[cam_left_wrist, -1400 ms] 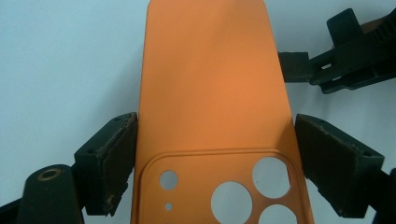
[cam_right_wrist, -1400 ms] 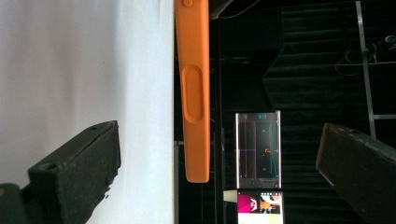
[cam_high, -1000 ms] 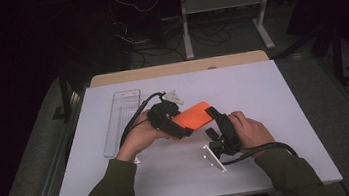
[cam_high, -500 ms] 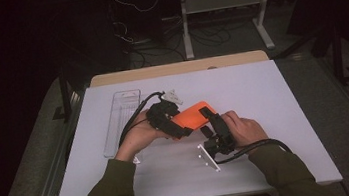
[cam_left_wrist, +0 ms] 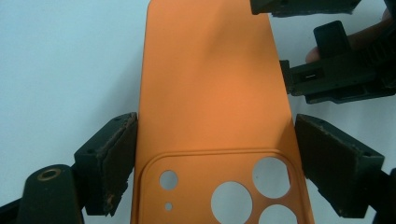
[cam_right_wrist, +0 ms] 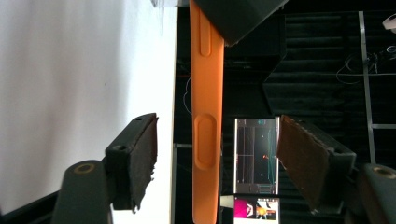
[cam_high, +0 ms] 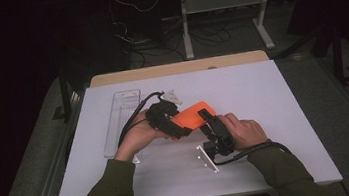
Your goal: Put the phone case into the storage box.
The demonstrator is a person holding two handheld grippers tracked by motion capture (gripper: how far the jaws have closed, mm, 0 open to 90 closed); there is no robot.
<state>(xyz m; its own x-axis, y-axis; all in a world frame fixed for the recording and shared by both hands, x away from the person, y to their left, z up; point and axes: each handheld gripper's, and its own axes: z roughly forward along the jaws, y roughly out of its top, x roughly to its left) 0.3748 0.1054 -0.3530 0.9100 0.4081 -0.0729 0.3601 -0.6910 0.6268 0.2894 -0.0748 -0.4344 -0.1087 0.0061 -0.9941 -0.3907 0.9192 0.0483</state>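
While the left gripper (cam_high: 175, 128) clamps the orange case (cam_high: 191, 117) across its width, above mid-worktop (cam_high: 273, 96), the right gripper (cam_high: 206, 120) has its jaws astride the case's edge, part open, just been closing, pads not touching. Step: handover or second grip. Next: close squarely on the edge.

"Where's everything sitting?"
"Phone case (cam_high: 191, 117) is up off the table (cam_high: 273, 96), mid-table, between the left gripper (cam_high: 178, 127) and the right gripper (cam_high: 205, 119)."
"And over on the left?"
"Clear tray (cam_high: 121, 119) lies flat there, just beyond the left hand (cam_high: 139, 137)."
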